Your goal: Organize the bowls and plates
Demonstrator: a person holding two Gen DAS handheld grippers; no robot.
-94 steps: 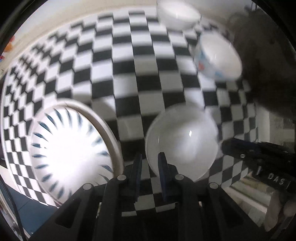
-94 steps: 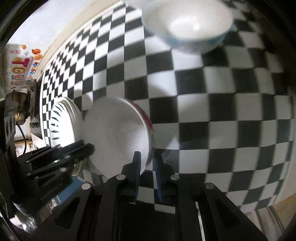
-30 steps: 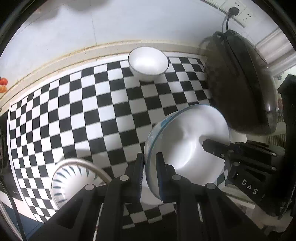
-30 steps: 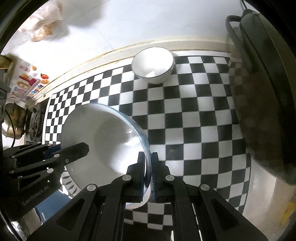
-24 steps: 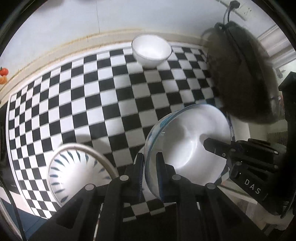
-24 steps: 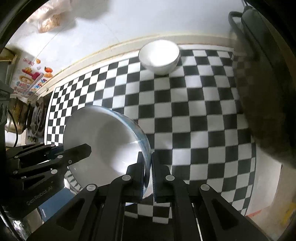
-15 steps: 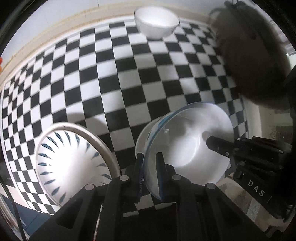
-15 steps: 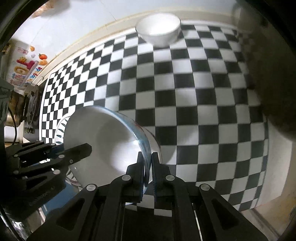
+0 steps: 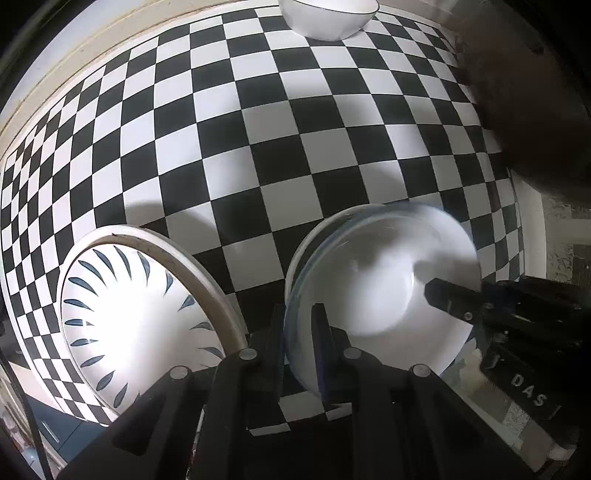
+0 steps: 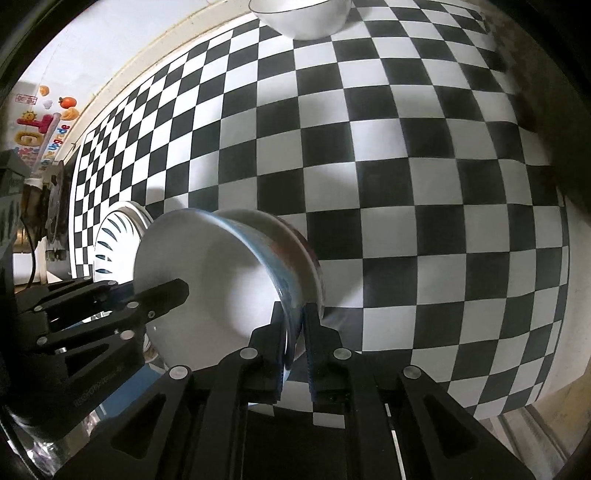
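Note:
Both grippers hold one white bowl with a blue-patterned outside (image 9: pixel 376 280) (image 10: pixel 221 280) by opposite rims. My left gripper (image 9: pixel 299 332) is shut on its near rim; my right gripper (image 10: pixel 295 332) is shut on the other rim. The held bowl sits low inside another white bowl with a red rim (image 10: pixel 312 258) on the checkered counter (image 9: pixel 258 129). A white plate with blue dashes (image 9: pixel 136 317) (image 10: pixel 114 236) lies to its left. A plain white bowl (image 9: pixel 328 18) (image 10: pixel 299 18) stands at the back by the wall.
A large dark pan or pot (image 9: pixel 535 92) fills the right side of the counter, also in the right wrist view (image 10: pixel 546 110). The counter's front edge runs just below the bowls. Stickers and a stove (image 10: pixel 44 122) are at far left.
Both grippers have carried the blue-patterned bowl down and forward from mid-air until it sits into the red-rimmed bowl beside the plate. The counter has come much closer.

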